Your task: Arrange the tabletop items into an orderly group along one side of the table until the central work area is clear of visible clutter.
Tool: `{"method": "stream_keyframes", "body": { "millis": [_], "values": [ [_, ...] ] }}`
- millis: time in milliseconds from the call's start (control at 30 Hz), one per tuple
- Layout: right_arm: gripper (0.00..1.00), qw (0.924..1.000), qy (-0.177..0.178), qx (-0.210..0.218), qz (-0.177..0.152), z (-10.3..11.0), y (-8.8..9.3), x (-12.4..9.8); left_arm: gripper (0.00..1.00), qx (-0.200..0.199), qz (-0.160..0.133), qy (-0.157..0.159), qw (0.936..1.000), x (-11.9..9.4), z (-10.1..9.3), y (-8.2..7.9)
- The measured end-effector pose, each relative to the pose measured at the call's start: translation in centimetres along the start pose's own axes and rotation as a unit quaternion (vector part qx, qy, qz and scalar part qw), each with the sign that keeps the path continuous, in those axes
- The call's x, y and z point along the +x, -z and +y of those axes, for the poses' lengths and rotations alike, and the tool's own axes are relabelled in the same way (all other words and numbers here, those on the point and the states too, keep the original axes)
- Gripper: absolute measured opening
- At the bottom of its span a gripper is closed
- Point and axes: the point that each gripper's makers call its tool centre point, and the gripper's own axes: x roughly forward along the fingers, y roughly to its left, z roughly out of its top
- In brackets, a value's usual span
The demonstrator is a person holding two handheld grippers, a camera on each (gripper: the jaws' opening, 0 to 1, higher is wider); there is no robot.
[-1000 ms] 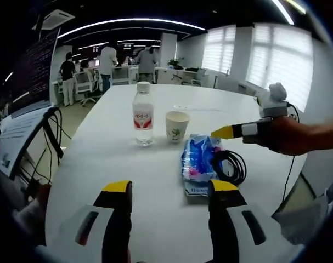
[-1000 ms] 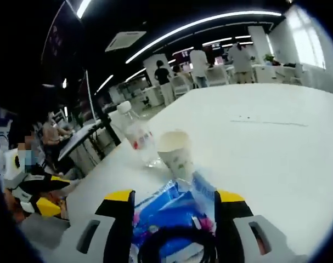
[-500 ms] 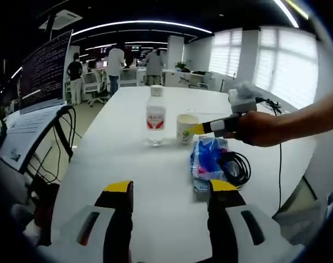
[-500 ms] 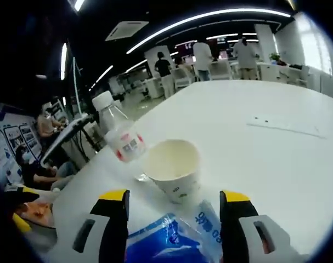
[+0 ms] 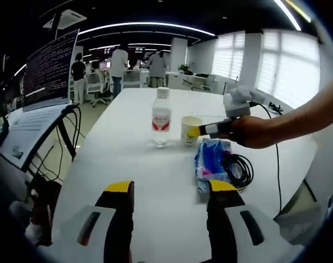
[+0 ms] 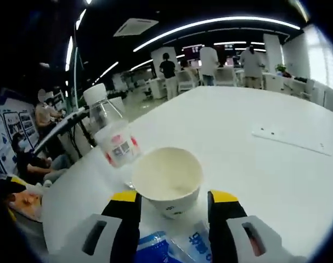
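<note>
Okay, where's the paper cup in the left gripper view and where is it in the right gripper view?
Left gripper view: the paper cup stands past mid-table, just right of the water bottle, with the right gripper reaching in at it.
Right gripper view: the paper cup sits low in the centre, between the right gripper's jaws, open mouth toward the camera.
Shared landmark: the water bottle, immediately left of the cup in both.

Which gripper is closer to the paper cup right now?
Right. The right gripper has its jaws either side of the paper cup; the left gripper hangs back over bare table.
</note>
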Motion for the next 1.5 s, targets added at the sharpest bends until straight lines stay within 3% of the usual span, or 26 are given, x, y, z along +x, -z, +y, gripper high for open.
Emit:
{"method": "stream_keyframes", "body": {
  "millis": [533, 1167, 1500],
  "values": [
    [0.36, 1.0000, 0.005, -0.002, -0.006, 0.6, -0.7, 0.3, 0.51, -0.012, 0.000, 0.003, 0.9999, 0.1, 0.5, 0.3],
    [0.36, 0.9997, -0.014, -0.020, 0.002, 2.1, -0.7, 1.8, 0.51, -0.015, 0.000, 0.000, 0.9999, -0.1, 1.0, 0.3],
    [0.38, 0.9998, -0.017, -0.005, 0.001, 2.3, -0.8, 2.0, 0.51, -0.015, 0.000, 0.004, 0.9999, 0.1, 0.8, 0.1]
  ]
}}
